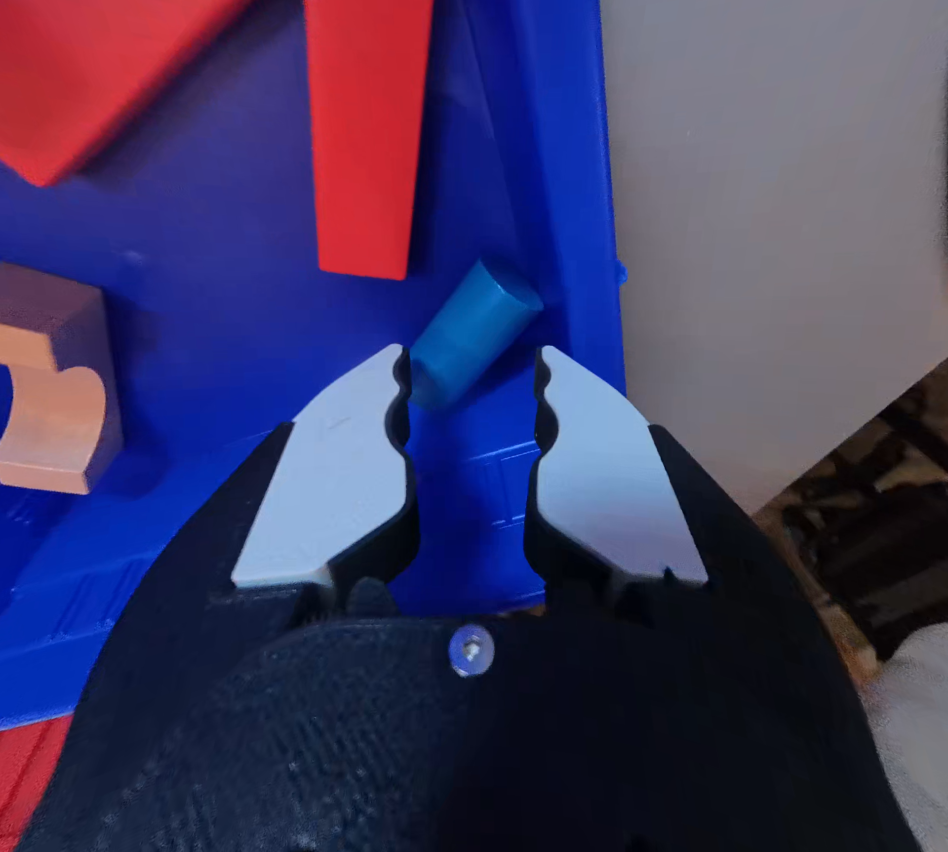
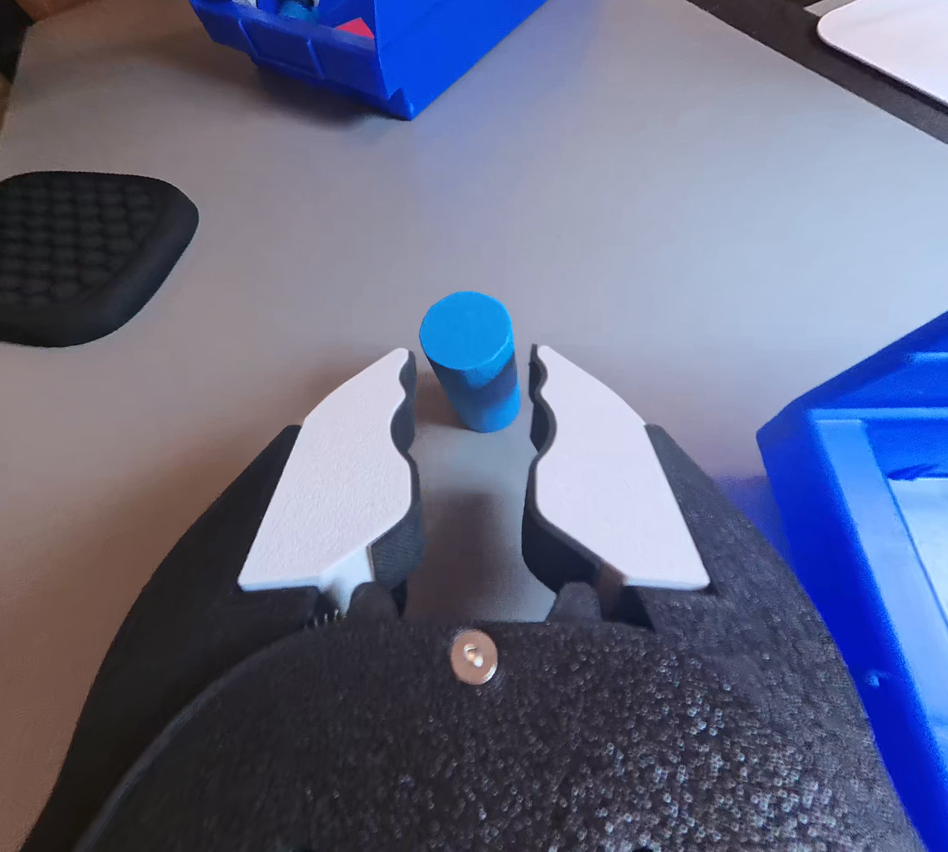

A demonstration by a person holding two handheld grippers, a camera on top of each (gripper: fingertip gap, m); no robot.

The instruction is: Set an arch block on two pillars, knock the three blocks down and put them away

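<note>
blue cylinder (image 2: 469,360) upright, between parted jaws

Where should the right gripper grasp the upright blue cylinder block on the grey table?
Grip the upright blue cylinder block mid-height across its round sides, coming in level from the near side. The open right gripper already brackets it, fingers either side.

Left gripper (image 1: 469,355): jaws apart, reaching down into the blue bin (image 1: 559,160).
Blue cylinder (image 1: 474,334): lying tilted on the bin floor, just past the fingertips.
Red blocks: a long one (image 1: 369,83), a wide one (image 1: 118,32).
Arch block (image 1: 51,417): pale wood, at left.
</note>
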